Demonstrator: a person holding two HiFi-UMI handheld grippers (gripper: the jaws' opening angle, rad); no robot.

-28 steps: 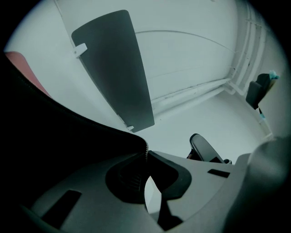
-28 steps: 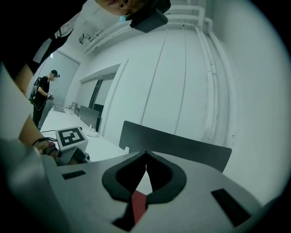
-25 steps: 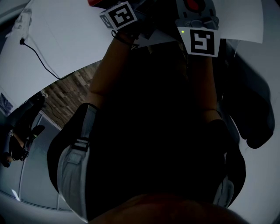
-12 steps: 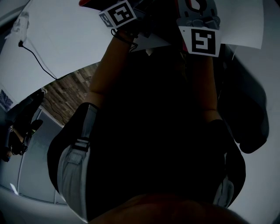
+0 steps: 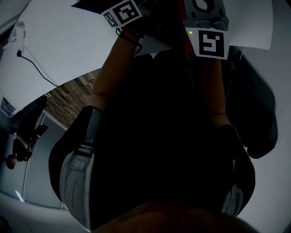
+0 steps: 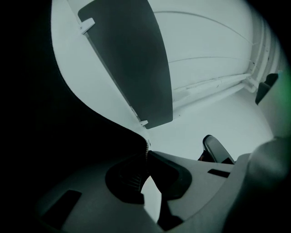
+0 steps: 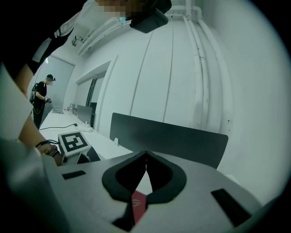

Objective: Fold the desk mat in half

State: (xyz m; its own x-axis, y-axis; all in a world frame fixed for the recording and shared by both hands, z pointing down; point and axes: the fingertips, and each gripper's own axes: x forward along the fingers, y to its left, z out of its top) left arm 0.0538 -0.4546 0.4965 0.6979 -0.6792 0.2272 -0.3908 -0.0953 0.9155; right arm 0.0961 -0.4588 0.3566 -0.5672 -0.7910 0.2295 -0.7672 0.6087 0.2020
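The desk mat is black with a red part. In the left gripper view its black sheet [image 6: 68, 113] fills the left side, and its stitched edge runs down into my left gripper [image 6: 146, 155], which is shut on it. My right gripper [image 7: 145, 160] is shut too, with a red piece of the mat [image 7: 138, 205] pinched low between its jaws. In the head view both arms reach to the top edge. Only the left marker cube [image 5: 122, 12], the right marker cube [image 5: 208, 43] and a black corner of the mat [image 5: 88, 5] show; the jaw tips are out of frame.
A white desk [image 5: 63, 41] with a black cable [image 5: 36, 63] lies below the grippers. A dark divider panel [image 7: 173, 136] stands along its far edge. Wooden floor [image 5: 68, 100] and a dark chair [image 5: 254, 113] flank my body. A person [image 7: 41, 98] stands far off at the left.
At the head view's top left a red edge by the left gripper has given way to the mat's black corner. The desk and floor have drifted a little down and left.
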